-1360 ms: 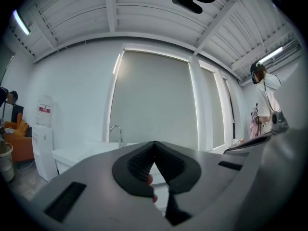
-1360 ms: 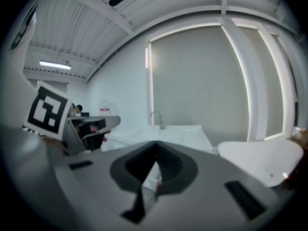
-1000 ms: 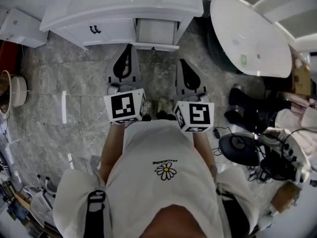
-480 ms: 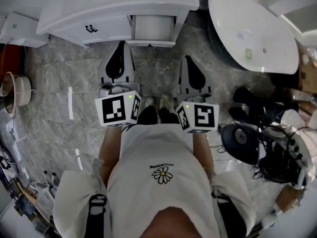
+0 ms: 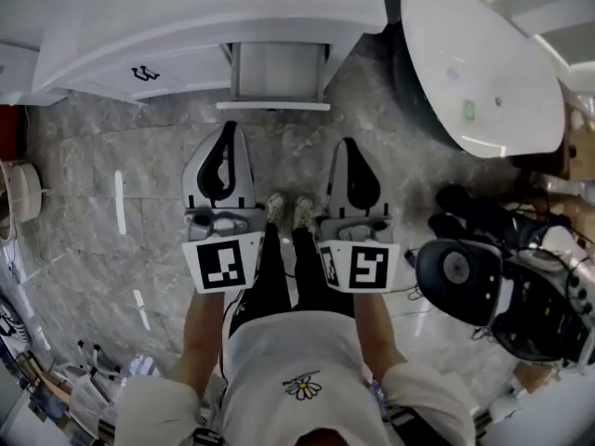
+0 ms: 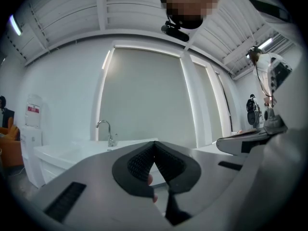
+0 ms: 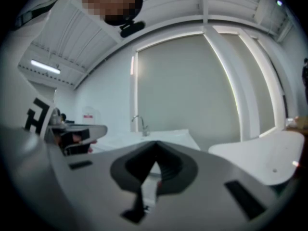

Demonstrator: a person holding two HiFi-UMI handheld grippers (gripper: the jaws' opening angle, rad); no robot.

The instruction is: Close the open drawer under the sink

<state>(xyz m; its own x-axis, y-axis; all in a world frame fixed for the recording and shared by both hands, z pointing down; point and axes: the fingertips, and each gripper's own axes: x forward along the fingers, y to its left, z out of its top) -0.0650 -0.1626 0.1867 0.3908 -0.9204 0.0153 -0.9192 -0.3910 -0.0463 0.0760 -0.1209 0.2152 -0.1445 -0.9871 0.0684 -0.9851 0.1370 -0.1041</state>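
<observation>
The white sink cabinet (image 5: 186,26) runs along the top of the head view. Its open drawer (image 5: 279,72) sticks out toward me, its front edge just ahead of my two grippers. My left gripper (image 5: 228,128) points at the drawer's left half, a short gap away, jaws shut and empty. To its right, my right gripper (image 5: 349,145) points past the drawer's right corner, also shut on nothing. The left gripper view has its closed pads (image 6: 154,143) below the faucet (image 6: 107,129). In the right gripper view the right gripper (image 7: 155,143) sits under the faucet (image 7: 139,124).
A closed drawer with a black handle (image 5: 144,72) sits left of the open one. A white bathtub (image 5: 474,63) fills the upper right. Black equipment and cables (image 5: 465,272) crowd the floor at right. A round white bin (image 5: 19,189) stands at the left edge.
Both grippers have dropped lower and reached out nearer the cabinet. The drawer looks larger and closer. The jaws stayed shut.
</observation>
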